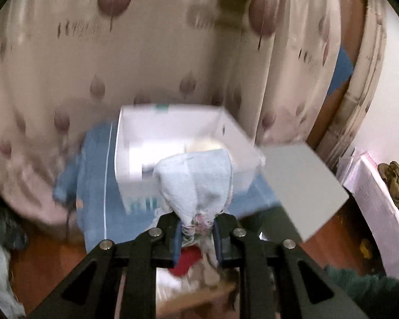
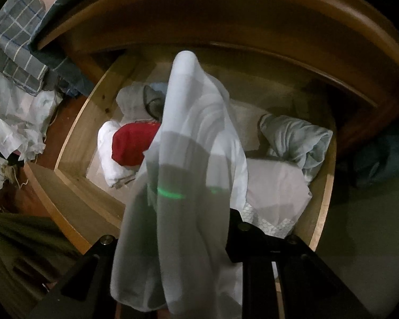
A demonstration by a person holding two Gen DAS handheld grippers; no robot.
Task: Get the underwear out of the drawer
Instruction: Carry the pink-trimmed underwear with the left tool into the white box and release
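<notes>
Curtains (image 1: 173,53) hung behind the white box (image 1: 173,133) while the left gripper (image 1: 196,228) clenched pale blue underwear (image 1: 194,180); right gripper's (image 2: 188,239) grip hidden under white cloth (image 2: 188,159).

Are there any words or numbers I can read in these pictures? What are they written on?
None can be read.
Curtain: dark script-like marks in its pattern, too blurred to read.
White box: a teal patch on its rim and teal marks low on its front, smeared by motion, unreadable.
Pale blue underwear in the left gripper: no print visible.
White garment over the right gripper: only a green glow, no letters.
</notes>
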